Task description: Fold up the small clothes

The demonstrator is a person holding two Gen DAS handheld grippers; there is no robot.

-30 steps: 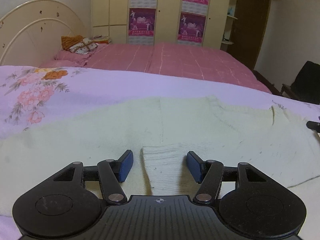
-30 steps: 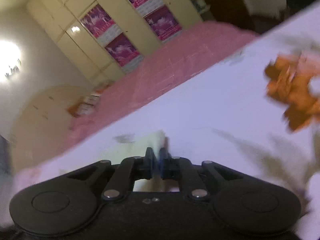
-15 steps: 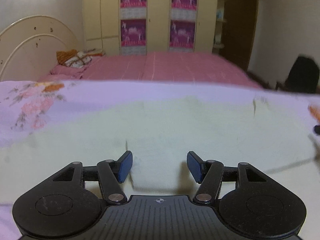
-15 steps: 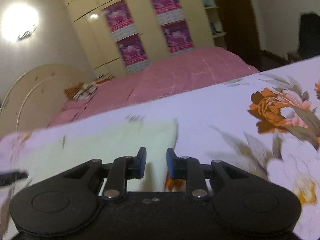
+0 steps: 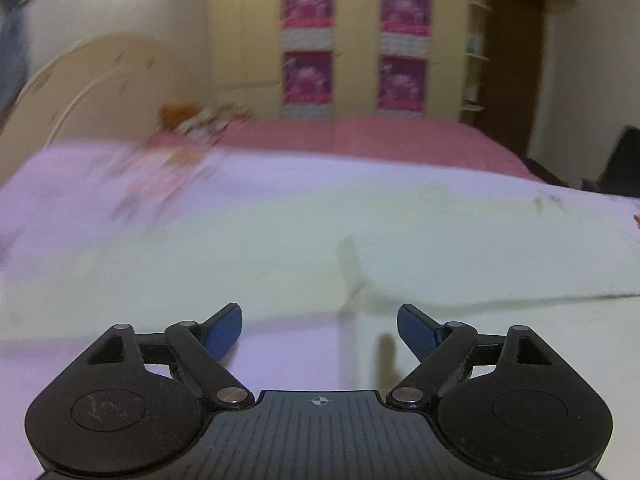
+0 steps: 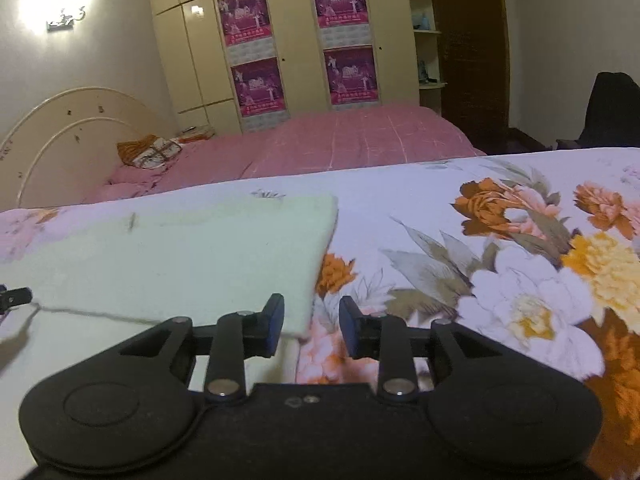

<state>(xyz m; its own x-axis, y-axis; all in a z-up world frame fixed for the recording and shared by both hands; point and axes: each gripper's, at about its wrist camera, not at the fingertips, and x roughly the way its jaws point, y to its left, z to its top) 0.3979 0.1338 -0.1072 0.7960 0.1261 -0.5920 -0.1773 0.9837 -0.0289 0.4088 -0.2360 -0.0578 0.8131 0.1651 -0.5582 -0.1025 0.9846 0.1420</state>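
Observation:
A pale yellow knit garment [image 5: 320,248] lies flat on a floral sheet [image 6: 480,272], folded into a long band. In the right wrist view the garment [image 6: 180,264] ends at a corner by my right gripper. My left gripper [image 5: 320,332] is open and empty, just behind the garment's near edge. My right gripper [image 6: 311,330] is open and empty, its left finger over the garment's near right corner. The tip of the left gripper [image 6: 14,298] shows at the left edge of the right wrist view.
A pink bed [image 6: 340,144] with a cream headboard [image 6: 60,128] lies beyond the sheet. Wardrobes with pink posters [image 6: 304,44] stand at the back. A dark chair [image 6: 608,112] is at the far right.
My right gripper has opened, let go of the garment's corner and drawn back. My left gripper has pulled back off the garment and stays open. The garment now lies flat.

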